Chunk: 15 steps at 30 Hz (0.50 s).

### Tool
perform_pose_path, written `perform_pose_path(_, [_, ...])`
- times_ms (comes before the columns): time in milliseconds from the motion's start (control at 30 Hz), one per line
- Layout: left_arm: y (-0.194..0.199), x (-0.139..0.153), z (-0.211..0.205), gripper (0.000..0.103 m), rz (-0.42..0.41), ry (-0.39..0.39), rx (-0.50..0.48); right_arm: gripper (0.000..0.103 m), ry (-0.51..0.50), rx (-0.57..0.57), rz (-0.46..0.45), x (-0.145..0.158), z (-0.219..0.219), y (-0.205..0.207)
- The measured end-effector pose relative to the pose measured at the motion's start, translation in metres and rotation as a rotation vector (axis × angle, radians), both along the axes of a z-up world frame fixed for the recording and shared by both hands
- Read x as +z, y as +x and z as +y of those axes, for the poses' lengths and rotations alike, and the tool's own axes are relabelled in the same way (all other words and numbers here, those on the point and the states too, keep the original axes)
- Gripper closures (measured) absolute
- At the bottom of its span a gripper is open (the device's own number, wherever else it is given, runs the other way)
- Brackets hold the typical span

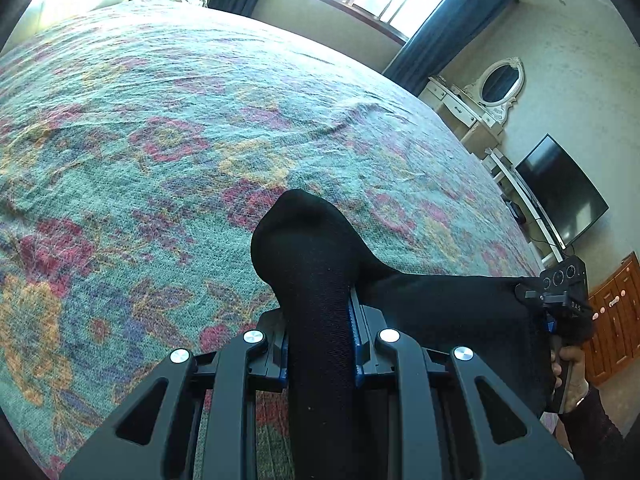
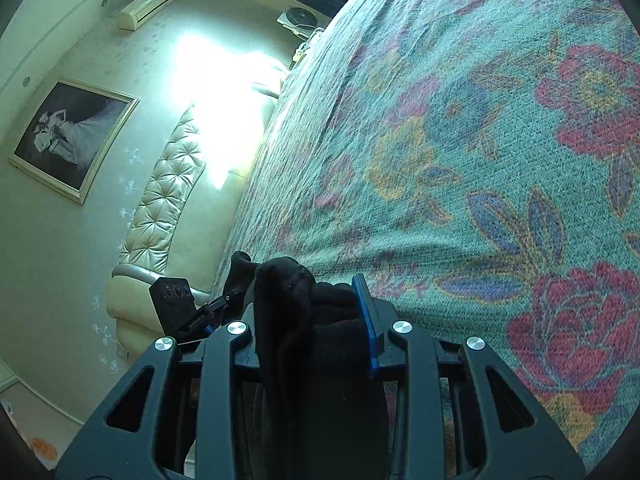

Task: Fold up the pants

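Gripping bunched black knit fabric, the left gripper [image 1: 320, 320] held one end of the pants [image 1: 440, 304] above a bed spread [image 1: 160, 140] woven in teal with red, yellow and blue flowers. Its blue-padded jaws pinched a thick ribbed fold. The right gripper [image 2: 316, 320] clamped another gathered wad of the same garment, which stretched dark and taut between the two tools. A tufted cream headboard [image 2: 160, 200] curved along the wall.
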<state>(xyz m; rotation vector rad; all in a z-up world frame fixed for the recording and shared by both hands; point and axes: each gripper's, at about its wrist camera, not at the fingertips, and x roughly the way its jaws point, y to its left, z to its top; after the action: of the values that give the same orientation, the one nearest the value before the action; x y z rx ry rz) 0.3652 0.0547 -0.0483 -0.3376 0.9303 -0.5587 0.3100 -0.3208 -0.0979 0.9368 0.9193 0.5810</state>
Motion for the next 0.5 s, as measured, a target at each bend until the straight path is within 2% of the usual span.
perform_pose_path(133, [0.006, -0.017, 0.003, 0.078, 0.045, -0.024, 0.001, 0.071, 0.042, -0.015, 0.014, -0.018, -0.005, 0.000])
perform_pose_path(233, [0.002, -0.023, 0.005, 0.068, 0.035, -0.020, 0.017, 0.071, 0.032, -0.013, 0.004, -0.019, -0.003, -0.001])
perform_pose_path(333, [0.000, -0.022, 0.004, 0.062, 0.019, 0.011, 0.023, 0.062, 0.009, 0.003, 0.007, -0.013, 0.000, -0.003])
perform_pose_path(400, [-0.004, -0.019, 0.003, 0.056, 0.009, 0.042, 0.027, 0.053, 0.005, 0.003, 0.003, -0.008, 0.001, -0.009])
perform_pose_path(500, [-0.009, -0.015, 0.002, 0.053, 0.002, 0.074, 0.035, 0.047, 0.000, 0.001, -0.004, -0.004, 0.000, -0.024])
